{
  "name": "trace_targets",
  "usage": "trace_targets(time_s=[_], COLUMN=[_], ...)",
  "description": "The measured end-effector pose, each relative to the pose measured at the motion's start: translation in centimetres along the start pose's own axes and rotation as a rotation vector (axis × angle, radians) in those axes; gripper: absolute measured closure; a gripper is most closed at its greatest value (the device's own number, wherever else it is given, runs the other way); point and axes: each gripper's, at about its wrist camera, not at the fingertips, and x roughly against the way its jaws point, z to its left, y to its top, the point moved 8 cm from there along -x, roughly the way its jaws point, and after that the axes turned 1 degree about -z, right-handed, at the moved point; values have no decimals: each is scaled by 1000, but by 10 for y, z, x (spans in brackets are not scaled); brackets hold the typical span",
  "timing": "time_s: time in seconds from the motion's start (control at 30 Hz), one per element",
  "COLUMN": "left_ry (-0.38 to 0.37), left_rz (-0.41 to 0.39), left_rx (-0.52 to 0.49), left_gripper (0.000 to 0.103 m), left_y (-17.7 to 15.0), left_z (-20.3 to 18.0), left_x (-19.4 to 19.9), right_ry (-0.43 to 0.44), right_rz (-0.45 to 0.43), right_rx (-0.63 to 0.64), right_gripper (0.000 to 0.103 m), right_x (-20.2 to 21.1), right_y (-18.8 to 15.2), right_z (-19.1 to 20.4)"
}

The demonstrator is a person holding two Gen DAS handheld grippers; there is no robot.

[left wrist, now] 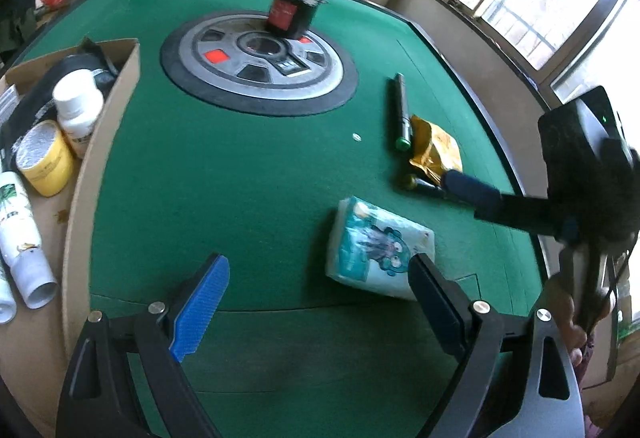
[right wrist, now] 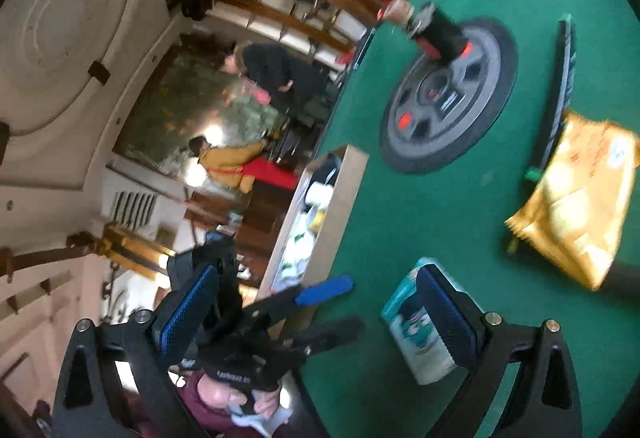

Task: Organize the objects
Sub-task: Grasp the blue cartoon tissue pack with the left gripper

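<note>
At far left a cardboard box (left wrist: 120, 86) holds a white bottle (left wrist: 78, 106) and a yellow tub (left wrist: 44, 162). The left tool (left wrist: 320, 302) hangs wide open over the green bench (left wrist: 240, 166), holding nothing, the tissue pack (left wrist: 376, 246) just beside its right finger. Farther right lie a dark pen (left wrist: 401, 114) and a gold packet (left wrist: 436, 150). The right tool (right wrist: 316, 318) (also spread open, empty) is near the packet.
</note>
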Motion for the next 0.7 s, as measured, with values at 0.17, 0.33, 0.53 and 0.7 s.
trace_targets(time_s=[0.17,0.33,0.53,0.7], left_ry=[-11,56,159,160], left_rz=[7,-42,42,15], left_rx=[-74,-297,-388,-413], left_gripper=[13,13,13,32], left_y=[3,22,5,0], left_z=[-29,-64,-65,-64], left_x=[-9,-23,-61,-53], right_ry=[-49,-81,-101,-96], right_rz=[-84,-136,-189,-194], right_rx=[-107,-152,-167,-183], right_gripper=[0,0,0,0], right_x=[12,26,43,46], right_y=[13,28,37,37], right_z=[-27,-38,-44,-48])
